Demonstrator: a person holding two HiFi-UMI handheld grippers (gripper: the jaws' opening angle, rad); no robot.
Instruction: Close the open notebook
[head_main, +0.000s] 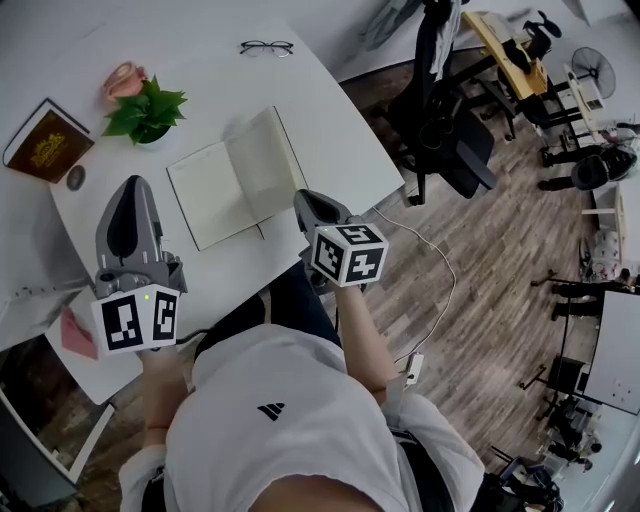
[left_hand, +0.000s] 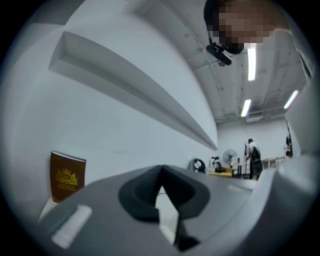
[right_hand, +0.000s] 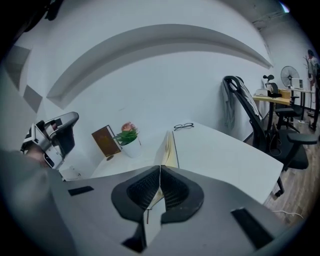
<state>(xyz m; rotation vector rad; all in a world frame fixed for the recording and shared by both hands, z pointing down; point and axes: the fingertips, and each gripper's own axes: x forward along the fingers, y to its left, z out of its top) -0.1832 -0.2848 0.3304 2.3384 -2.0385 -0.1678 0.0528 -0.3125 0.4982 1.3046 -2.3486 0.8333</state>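
Note:
The notebook lies on the white table, its left page flat and its right half lifted at an angle. My right gripper is at the notebook's near right corner, shut on the edge of that raised half. In the right gripper view the raised half stands edge-on and runs down between the closed jaws of the right gripper. My left gripper hovers left of the notebook, apart from it. In its own view the left gripper has its jaws together with nothing held.
A potted plant and a pink object stand behind the notebook to the left. A brown book lies at the far left, glasses at the back. A black office chair stands beyond the table's right edge.

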